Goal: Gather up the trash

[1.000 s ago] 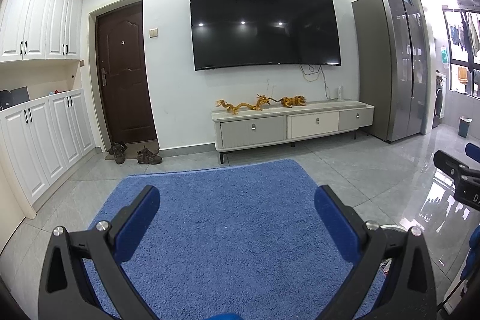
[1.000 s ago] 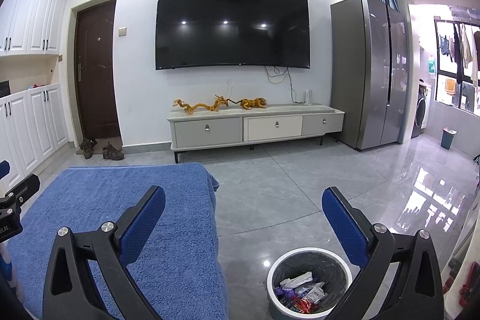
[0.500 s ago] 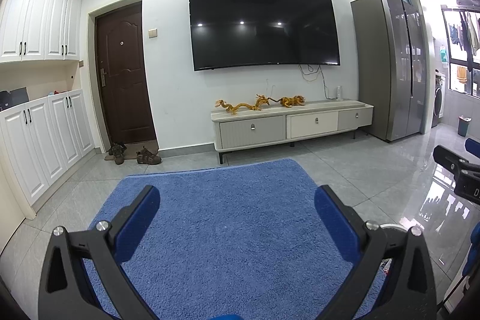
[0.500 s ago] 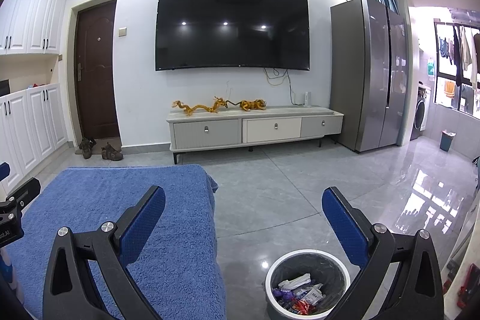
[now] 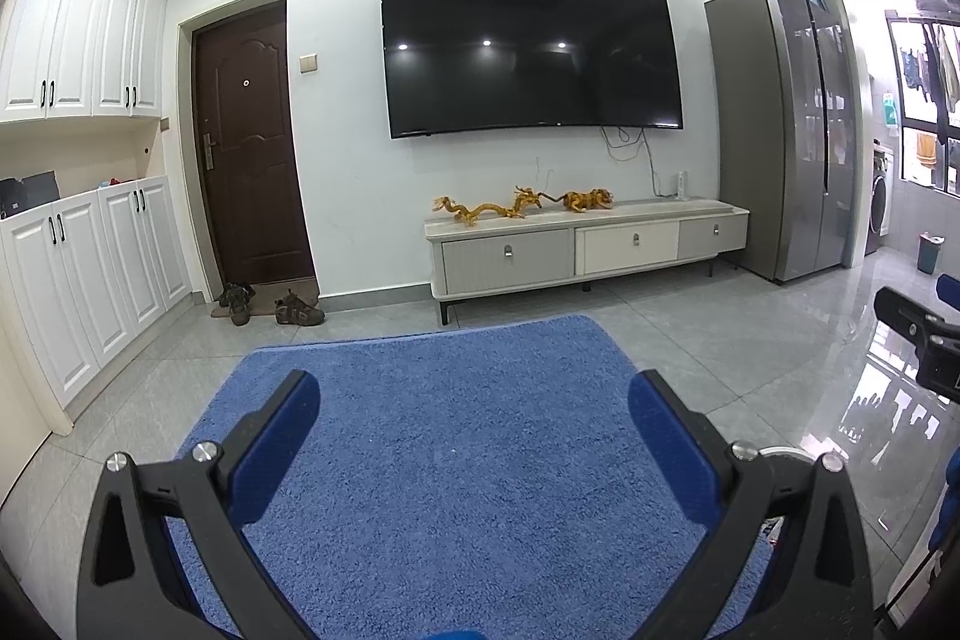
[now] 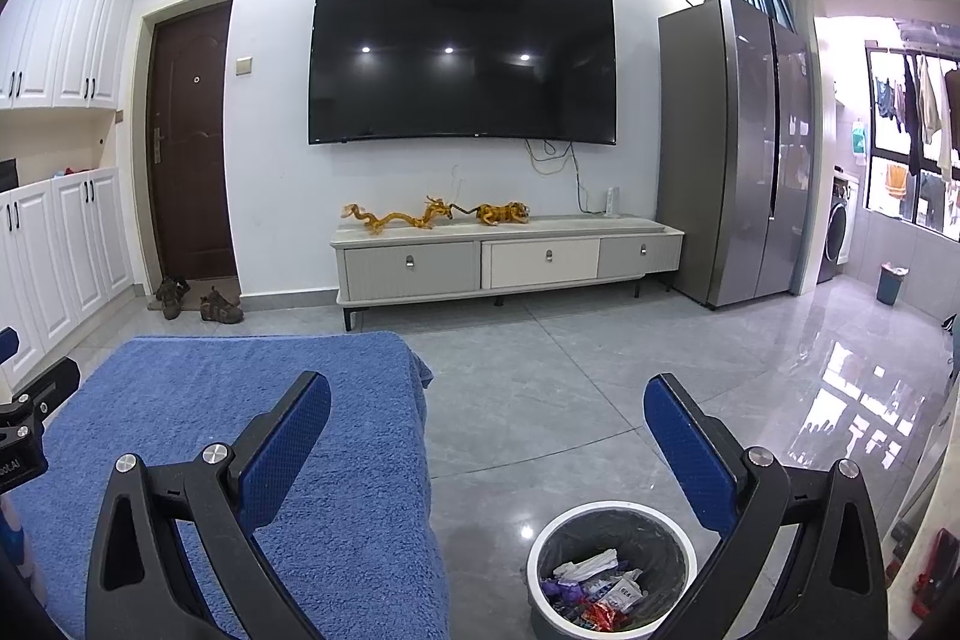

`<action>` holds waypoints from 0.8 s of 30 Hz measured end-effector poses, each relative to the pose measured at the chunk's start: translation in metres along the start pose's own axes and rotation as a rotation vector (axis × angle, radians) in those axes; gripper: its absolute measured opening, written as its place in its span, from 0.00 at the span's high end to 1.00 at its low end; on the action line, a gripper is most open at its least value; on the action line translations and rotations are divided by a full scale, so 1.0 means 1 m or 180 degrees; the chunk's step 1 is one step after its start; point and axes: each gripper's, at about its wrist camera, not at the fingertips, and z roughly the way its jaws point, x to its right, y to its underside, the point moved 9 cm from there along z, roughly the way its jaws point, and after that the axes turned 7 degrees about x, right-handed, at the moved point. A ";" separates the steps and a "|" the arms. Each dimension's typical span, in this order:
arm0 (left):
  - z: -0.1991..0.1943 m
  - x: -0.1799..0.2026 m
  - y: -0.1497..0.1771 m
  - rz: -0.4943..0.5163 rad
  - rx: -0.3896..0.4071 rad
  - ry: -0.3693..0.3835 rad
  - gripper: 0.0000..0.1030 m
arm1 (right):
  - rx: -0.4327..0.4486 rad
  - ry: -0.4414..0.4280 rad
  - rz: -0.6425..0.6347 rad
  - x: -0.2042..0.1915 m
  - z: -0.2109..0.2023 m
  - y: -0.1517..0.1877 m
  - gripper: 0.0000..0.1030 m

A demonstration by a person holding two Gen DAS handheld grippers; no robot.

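Note:
A round white-rimmed trash bin with a dark liner stands on the floor at the lower right of the right wrist view, holding several wrappers and crumpled paper. My right gripper hangs open above and behind it, nothing between its blue pads. My left gripper is open too, over a table covered with a blue towel; no trash shows on the cloth. In the left wrist view the bin's rim peeks out behind the right finger. Part of the right gripper shows at that view's right edge.
A TV cabinet with gold figurines stands under a wall TV. A grey fridge is at the right, white cupboards and a brown door at the left, shoes by the door. A small blue bin stands far right.

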 end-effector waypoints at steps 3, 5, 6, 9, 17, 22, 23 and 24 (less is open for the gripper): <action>0.000 0.002 0.000 0.0011 -0.0001 0.0005 0.00 | -0.0009 0.0000 -0.0002 -0.001 0.002 0.000 0.01; 0.000 0.003 0.001 0.0011 -0.0004 0.0005 0.00 | -0.0011 0.0002 -0.0001 -0.001 0.002 0.000 0.01; 0.000 0.003 0.001 0.0011 -0.0005 0.0006 0.00 | -0.0013 0.0002 0.0002 -0.001 0.003 0.000 0.01; 0.000 0.003 0.002 0.0015 -0.0008 0.0007 0.00 | -0.0023 0.0003 -0.0003 0.000 0.004 -0.001 0.01; 0.000 0.003 0.003 0.0007 -0.0009 0.0005 0.00 | -0.0028 -0.0003 0.0004 0.000 0.004 0.001 0.01; 0.000 0.002 0.003 -0.0001 0.0002 -0.0001 0.00 | -0.0034 -0.0006 0.0007 0.000 0.005 0.002 0.01; 0.000 0.002 0.003 0.0008 0.0005 -0.0007 0.00 | -0.0034 -0.0007 0.0010 0.000 0.005 0.002 0.01; 0.000 0.002 0.003 0.0017 0.0006 -0.0014 0.00 | -0.0033 -0.0008 0.0011 0.000 0.005 0.002 0.01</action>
